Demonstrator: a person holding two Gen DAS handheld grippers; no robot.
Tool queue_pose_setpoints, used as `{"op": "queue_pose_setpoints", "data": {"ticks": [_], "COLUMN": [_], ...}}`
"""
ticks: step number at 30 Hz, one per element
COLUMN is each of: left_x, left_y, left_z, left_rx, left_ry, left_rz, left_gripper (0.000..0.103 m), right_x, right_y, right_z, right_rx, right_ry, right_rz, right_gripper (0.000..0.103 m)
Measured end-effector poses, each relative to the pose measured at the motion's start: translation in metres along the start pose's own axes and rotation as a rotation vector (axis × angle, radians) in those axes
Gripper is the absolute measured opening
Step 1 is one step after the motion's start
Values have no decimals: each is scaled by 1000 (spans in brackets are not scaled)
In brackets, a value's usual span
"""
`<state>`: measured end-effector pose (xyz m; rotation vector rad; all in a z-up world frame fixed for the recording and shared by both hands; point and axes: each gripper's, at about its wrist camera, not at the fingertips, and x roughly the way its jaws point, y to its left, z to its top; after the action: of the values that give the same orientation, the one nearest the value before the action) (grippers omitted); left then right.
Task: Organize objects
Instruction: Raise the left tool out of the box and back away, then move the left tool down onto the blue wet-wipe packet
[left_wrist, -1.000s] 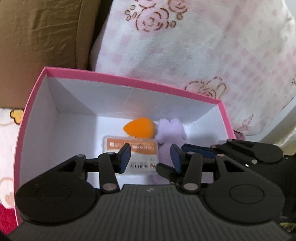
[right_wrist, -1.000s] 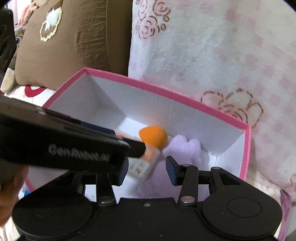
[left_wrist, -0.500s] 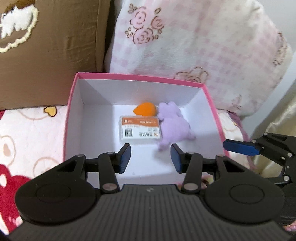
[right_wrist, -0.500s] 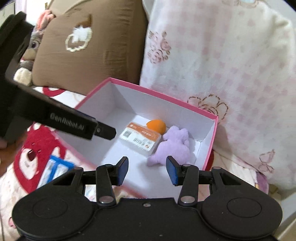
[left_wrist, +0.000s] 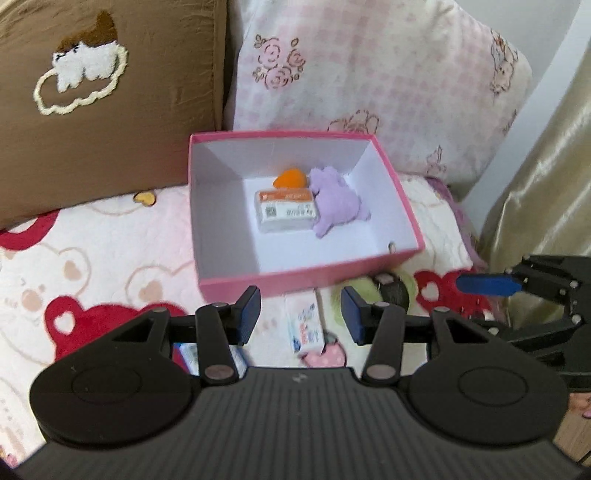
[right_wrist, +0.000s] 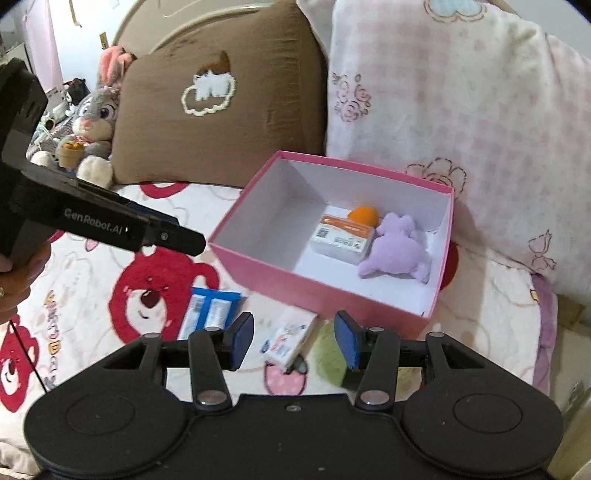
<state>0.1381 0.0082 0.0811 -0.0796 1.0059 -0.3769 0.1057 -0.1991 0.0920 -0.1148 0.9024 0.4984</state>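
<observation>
1. Pulling back from the pink box (right_wrist: 334, 295), both grippers now hang above the bed (right_wrist: 92, 280), where a second ago they were down inside it.
2. The left gripper (left_wrist: 300, 314) has its jaws apart and empty; the right gripper (right_wrist: 294, 341) is opening its jaws, nothing between them.
3. In the box lie the orange-labelled packet (right_wrist: 341, 238), orange sponge (right_wrist: 364, 215) and purple plush (right_wrist: 397, 251), all touching.
4. That drop looks finished. Still out on the bed, just before the box: a blue packet (right_wrist: 210, 312), a small white carton (right_wrist: 290, 339) and a green thing (right_wrist: 328, 354) I can't identify.
</observation>
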Motion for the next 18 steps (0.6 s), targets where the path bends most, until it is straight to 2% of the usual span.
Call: {"op": "queue_pose_setpoints", "data": {"ticks": [6, 11, 16, 18], "left_x": [-17, -13, -4, 3], "left_y": [3, 9, 17, 21], "left_z": [-25, -42, -62, -69], "left_rx": [30, 19, 22, 29], "left_ry": [47, 123, 129, 120], "left_rz": [16, -50, -34, -29], "left_gripper": [47, 47, 47, 47], "right_x": [-14, -18, -8, -1], "right_y": [26, 37, 48, 56], "right_z": [-17, -30, -41, -46], "right_rx": [-23, -12, -38, -57], "right_ry": [-7, 2, 15, 7], "right_rz": [30, 63, 92, 104], "right_gripper": [54, 54, 55, 61]}}
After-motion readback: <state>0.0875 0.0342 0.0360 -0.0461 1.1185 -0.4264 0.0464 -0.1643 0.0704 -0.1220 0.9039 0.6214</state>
